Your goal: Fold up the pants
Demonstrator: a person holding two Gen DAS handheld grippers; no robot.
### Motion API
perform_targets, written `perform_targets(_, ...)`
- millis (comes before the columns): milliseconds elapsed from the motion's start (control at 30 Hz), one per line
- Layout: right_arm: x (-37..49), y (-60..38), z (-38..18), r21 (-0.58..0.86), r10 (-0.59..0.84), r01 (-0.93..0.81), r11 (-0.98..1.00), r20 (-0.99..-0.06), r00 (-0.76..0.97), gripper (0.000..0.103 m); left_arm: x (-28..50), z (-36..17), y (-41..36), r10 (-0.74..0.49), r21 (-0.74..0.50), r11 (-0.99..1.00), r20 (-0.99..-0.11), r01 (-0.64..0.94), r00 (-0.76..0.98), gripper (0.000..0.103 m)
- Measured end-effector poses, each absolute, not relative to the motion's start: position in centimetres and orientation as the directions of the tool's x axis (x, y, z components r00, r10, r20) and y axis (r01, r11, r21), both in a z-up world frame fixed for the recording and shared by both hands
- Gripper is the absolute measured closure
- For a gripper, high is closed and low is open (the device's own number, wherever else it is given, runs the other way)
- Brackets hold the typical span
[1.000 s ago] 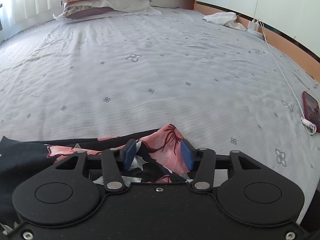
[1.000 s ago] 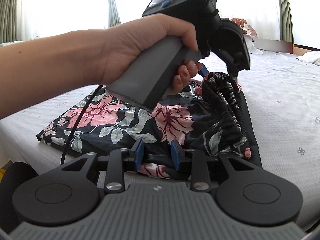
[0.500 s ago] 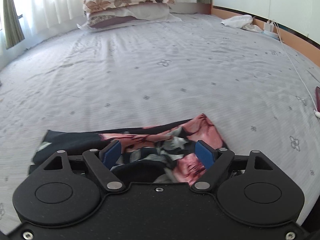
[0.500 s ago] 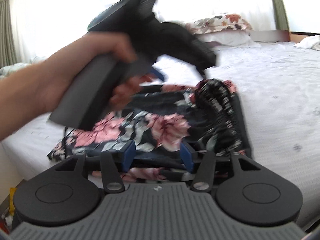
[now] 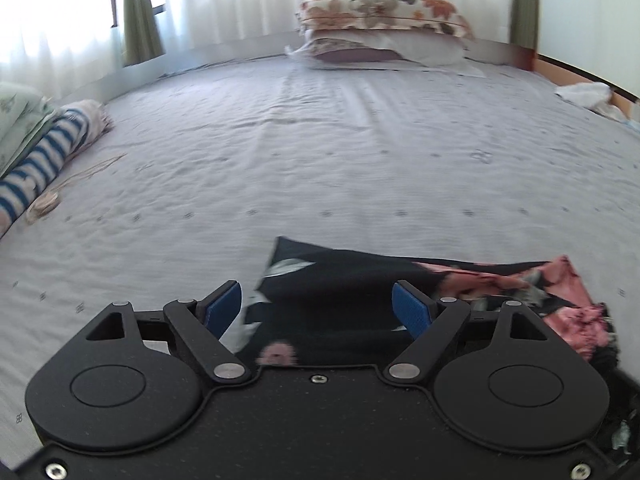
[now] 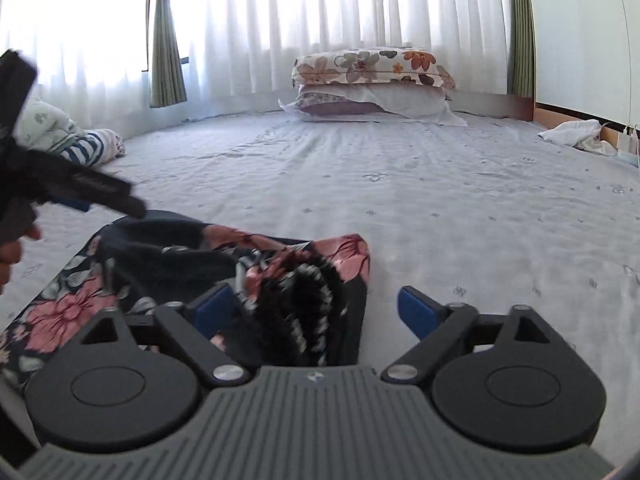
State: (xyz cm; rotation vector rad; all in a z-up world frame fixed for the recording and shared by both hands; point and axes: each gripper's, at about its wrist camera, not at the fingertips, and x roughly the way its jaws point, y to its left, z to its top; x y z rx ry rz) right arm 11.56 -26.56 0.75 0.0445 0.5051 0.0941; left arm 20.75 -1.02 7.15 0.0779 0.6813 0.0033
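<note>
Your left gripper hung with its jaws spread wide and nothing between them, just above the near end of the pants. The dark floral fabric lay on the bed directly ahead of the blue pads, its black corner reaching toward the left pad and its pink-flowered part bunched off to the right. The left wrist picture was somewhat blurred, so the finer folds could not be made out.

Your right gripper also had its jaws wide apart and held nothing. The gathered black-and-white waistband of the pants sat in the gap between the pads, nearer the left pad; whether it touched that pad could not be told. The right pad stood over bare sheet. The rest of the garment spread out to the left as a folded bundle, pink flowers showing on its lower layer.

In the right wrist view, your left gripper appeared blurred at the left edge, above the far left part of the pants, with your left hand at the frame border.

At the head of the bed lay two stacked pillows before white curtains. A striped cloth roll rested at the left side, and a white cloth at the right edge.
</note>
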Motion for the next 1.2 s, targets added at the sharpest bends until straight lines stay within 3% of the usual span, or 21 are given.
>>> perform_targets(267,16.7,-28.3,-0.5,0.140,0.141,-0.075,0.987,-0.554,0.820,0.000,23.9,4.0,3.0,0.138,0.124,0.990,-0.673,-0.072,0.727,0.019)
perform_targets(500,18.4,-29.4,-2.8,0.213,0.153,-0.025,0.977,-0.612,0.776,0.000,27.5,3.0,4.4,0.035,-0.006,0.998,-0.707,-0.056,0.707,0.018)
perform_targets(567,18.4,-29.3,-3.2,0.202,0.142,-0.020,0.979,-0.611,0.779,0.000,28.8,2.8,4.8,0.019,-0.036,0.997,-0.716,-0.064,0.698,0.024)
perform_targets(633,18.5,-29.0,-3.2,0.184,0.132,-0.021,0.983,-0.618,0.775,0.000,30.1,2.4,4.9,0.005,-0.052,0.997,-0.731,-0.063,0.682,0.055)
perform_targets(667,18.5,-28.9,-3.2,0.176,0.130,-0.024,0.984,-0.621,0.773,0.000,30.7,2.1,5.0,-0.011,-0.069,0.996,-0.740,-0.060,0.673,0.060)
perform_targets(767,18.6,-28.6,-3.4,0.158,0.124,-0.031,0.987,-0.625,0.771,0.000,31.6,1.9,4.9,-0.016,-0.078,0.995,-0.736,-0.061,0.677,0.060)
perform_targets(900,18.4,-28.6,-3.5,0.160,0.127,-0.033,0.987,-0.622,0.772,0.000,31.1,2.3,5.0,-0.031,-0.079,0.996,-0.730,-0.038,0.682,0.057)
perform_targets(967,18.3,-28.7,-3.5,0.162,0.128,-0.033,0.986,-0.621,0.774,0.000,30.5,2.3,5.4,-0.026,-0.077,0.996,-0.731,-0.046,0.682,0.046)
perform_targets(1033,18.2,-28.5,-3.7,0.153,0.121,-0.033,0.988,-0.620,0.775,0.000,30.3,1.5,5.7,0.038,-0.010,0.998,-0.746,-0.069,0.665,0.025)
perform_targets(1067,18.2,-28.4,-3.8,0.142,0.115,-0.033,0.989,-0.620,0.776,0.000,30.1,1.2,5.7,0.071,0.026,0.997,-0.745,-0.077,0.663,0.020)
perform_targets(1200,18.1,-27.8,-3.8,0.110,0.094,-0.033,0.993,-0.620,0.779,0.000,28.9,1.6,5.8,0.071,0.011,0.996,-0.733,-0.092,0.676,0.019)
